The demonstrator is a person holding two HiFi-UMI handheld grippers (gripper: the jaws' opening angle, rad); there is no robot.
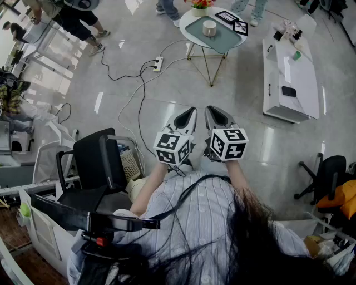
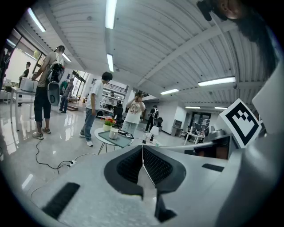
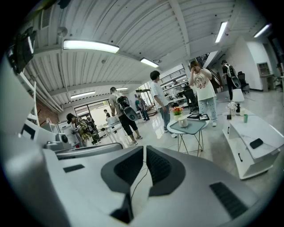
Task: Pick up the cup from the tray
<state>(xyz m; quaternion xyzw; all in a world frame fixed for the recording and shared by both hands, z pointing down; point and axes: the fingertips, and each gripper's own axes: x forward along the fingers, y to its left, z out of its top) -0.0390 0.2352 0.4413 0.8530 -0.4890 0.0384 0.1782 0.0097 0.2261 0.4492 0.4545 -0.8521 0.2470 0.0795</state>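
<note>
left tongs [image 1: 191, 113], held close in front of the person's chest, are clenched with nothing between them. right tongs [image 1: 211, 111], just beside them, are likewise pressed together and empty. the cup [image 1: 209, 28] stands far off across the floor, on a grey-green tray [image 1: 223, 40] on a small round table [image 1: 185, 18], well apart from both tongs.

likely trouble: the tongs need to part before they arrive, or their closed tips would shove the cup along the tray or tip it over. a power strip [image 1: 158, 64] and its cable [image 1: 119, 76] lie on the floor left of the way there and could catch a foot. a flower pot [image 1: 199, 8] just behind the cup could be bumped by an overreach.

the cup stands upright, long axis vertical, mouth up. any handle is too small to make out.
</note>
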